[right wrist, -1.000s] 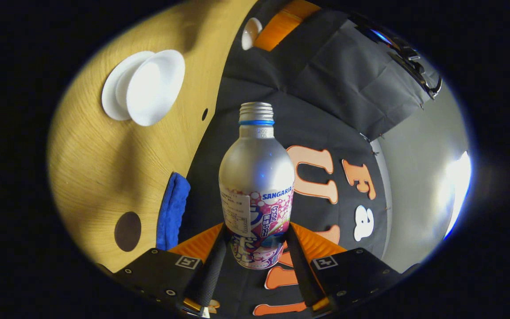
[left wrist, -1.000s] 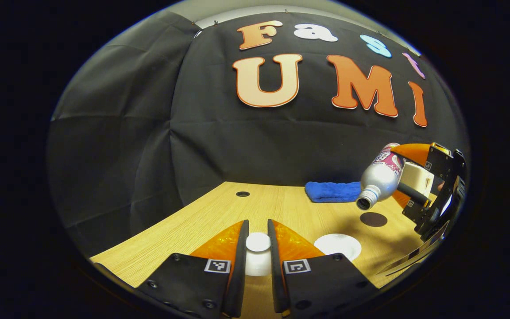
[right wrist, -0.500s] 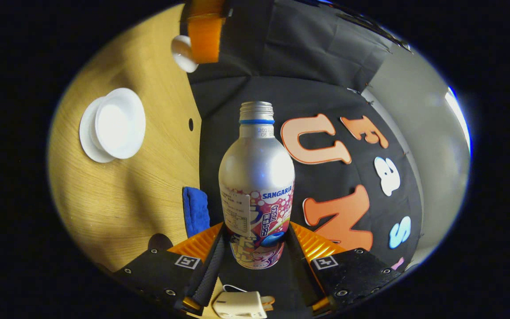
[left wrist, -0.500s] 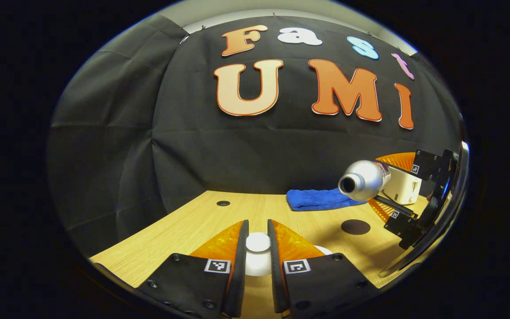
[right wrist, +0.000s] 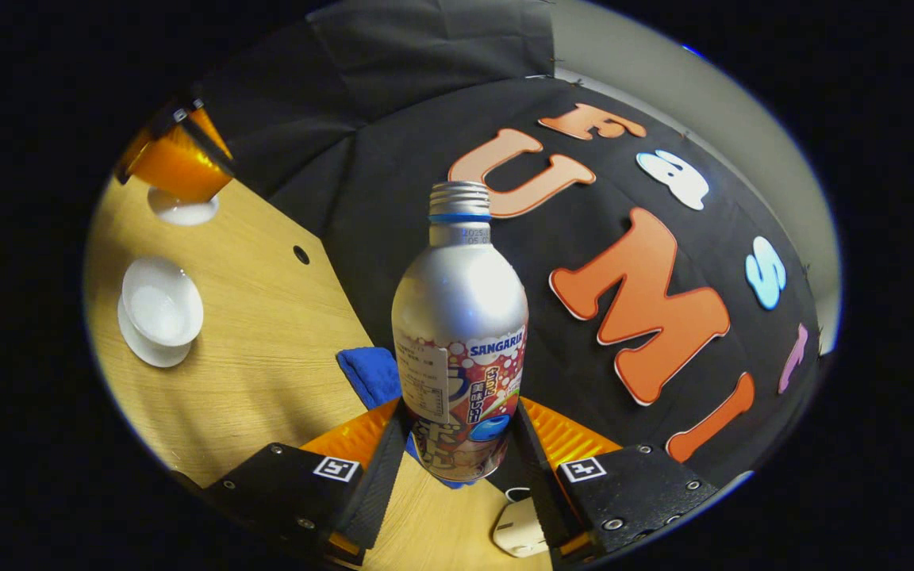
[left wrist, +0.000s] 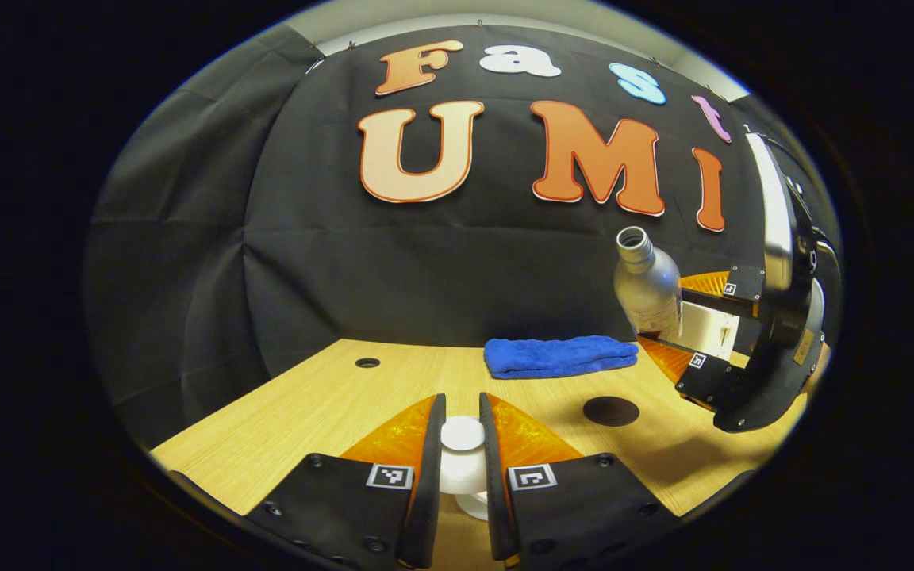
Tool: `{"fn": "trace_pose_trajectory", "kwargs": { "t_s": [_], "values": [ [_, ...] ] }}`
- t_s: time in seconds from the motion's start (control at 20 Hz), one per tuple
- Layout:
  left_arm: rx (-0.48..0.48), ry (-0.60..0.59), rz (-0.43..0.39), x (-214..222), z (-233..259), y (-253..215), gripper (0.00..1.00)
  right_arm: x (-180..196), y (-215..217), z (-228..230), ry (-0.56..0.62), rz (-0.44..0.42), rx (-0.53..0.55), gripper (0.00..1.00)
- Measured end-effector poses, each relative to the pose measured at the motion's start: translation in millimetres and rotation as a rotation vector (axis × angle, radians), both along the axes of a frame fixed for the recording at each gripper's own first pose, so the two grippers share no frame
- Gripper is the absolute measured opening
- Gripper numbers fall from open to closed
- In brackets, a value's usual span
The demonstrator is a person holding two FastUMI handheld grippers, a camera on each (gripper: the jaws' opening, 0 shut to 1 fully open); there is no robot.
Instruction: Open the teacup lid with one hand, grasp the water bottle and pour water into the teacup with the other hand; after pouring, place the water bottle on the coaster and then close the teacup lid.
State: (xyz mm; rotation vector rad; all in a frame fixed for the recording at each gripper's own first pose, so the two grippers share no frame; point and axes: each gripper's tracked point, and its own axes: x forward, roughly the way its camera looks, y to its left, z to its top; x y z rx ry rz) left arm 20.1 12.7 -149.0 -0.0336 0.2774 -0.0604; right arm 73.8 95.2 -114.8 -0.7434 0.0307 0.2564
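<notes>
Two grippers are each holding something; the left gripper (left wrist: 462, 468) has its two fingers pressed on the white teacup lid (left wrist: 462, 456), pinching it by its round knob, and the lid sits up off the wooden table (left wrist: 330, 404); in the right gripper view that same gripper shows far off at the top left, with the lid (right wrist: 182, 210) under it.

The right gripper (right wrist: 457, 464) squeezes the water bottle (right wrist: 459, 333) low on its body, one finger on each side; the bottle is silver on top with a bright label below, and it has no cap on its neck; in the left gripper view the bottle (left wrist: 647, 285) stands nearly straight up in the air on the right side, its open mouth pointing up, and the right gripper (left wrist: 711, 333) holds it from the side.

The white teacup (right wrist: 162, 305) sits open on its white saucer (right wrist: 147, 347) on the table, well apart from the bottle; I cannot tell what is inside the cup.

The dark round coaster (left wrist: 611, 410) lies flat on the table, near and below the bottle, with nothing on it; a blue cloth (left wrist: 558, 355) lies folded behind it, close to the black wall; a small white thing (right wrist: 519, 527) lies on the table just by the right gripper.
</notes>
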Motion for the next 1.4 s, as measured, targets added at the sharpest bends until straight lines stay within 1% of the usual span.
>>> {"fn": "trace_pose_trajectory", "kwargs": {
  "t_s": [0.05, 0.1, 0.15, 0.2, 0.25, 0.3, 0.35, 0.5, 0.75, 0.9, 1.3, 1.4],
  "values": [
    [-0.002, 0.007, -0.006, 1.4, -2.8, -3.7, 0.30, 1.6, -3.7, -2.8, 0.018, -0.006, 0.030, 0.77],
    [-0.001, 0.015, -0.009, 2.6, -6.1, -6.6, 0.33, 3.0, -6.7, -4.2, 0.033, -0.011, 0.059, 0.77],
    [-0.003, 0.022, -0.016, 3.5, -8.6, -10.2, 0.29, 4.5, -10.0, -7.1, 0.049, -0.016, 0.088, 0.77],
    [-0.002, 0.028, -0.022, 3.3, -11.0, -14.1, 0.30, 4.4, -10.9, -10.2, 0.065, -0.017, 0.115, 0.77],
    [-0.001, 0.036, -0.026, 4.7, -12.9, -17.3, 0.27, 4.1, -12.4, -12.9, 0.079, -0.020, 0.135, 0.77],
    [0.001, 0.044, -0.030, 5.5, -16.3, -21.0, 0.27, 4.2, -12.4, -14.5, 0.091, -0.019, 0.151, 0.77],
    [0.003, 0.047, -0.033, 6.0, -17.7, -23.5, 0.30, 4.4, -12.1, -17.9, 0.104, -0.021, 0.162, 0.77],
    [0.003, 0.066, -0.040, 6.2, -24.4, -30.5, 0.30, 6.4, -20.0, -32.9, 0.151, -0.031, 0.214, 0.77],
    [0.019, 0.082, -0.050, 3.3, -29.7, -38.3, 0.30, 13.9, -19.8, -63.0, 0.286, -0.060, 0.405, 0.77],
    [0.026, 0.083, -0.047, 2.3, -30.3, -37.3, 0.30, 16.8, -15.5, -83.0, 0.359, -0.063, 0.497, 0.77],
    [0.030, 0.094, -0.040, 0.2, -32.6, -37.7, 0.30, 26.8, -6.2, -131.5, 0.489, -0.097, 0.621, 0.77],
    [0.026, 0.095, -0.043, 0.2, -33.2, -38.8, 0.30, 25.1, -5.4, -133.9, 0.516, -0.107, 0.636, 0.77]
  ]
}}
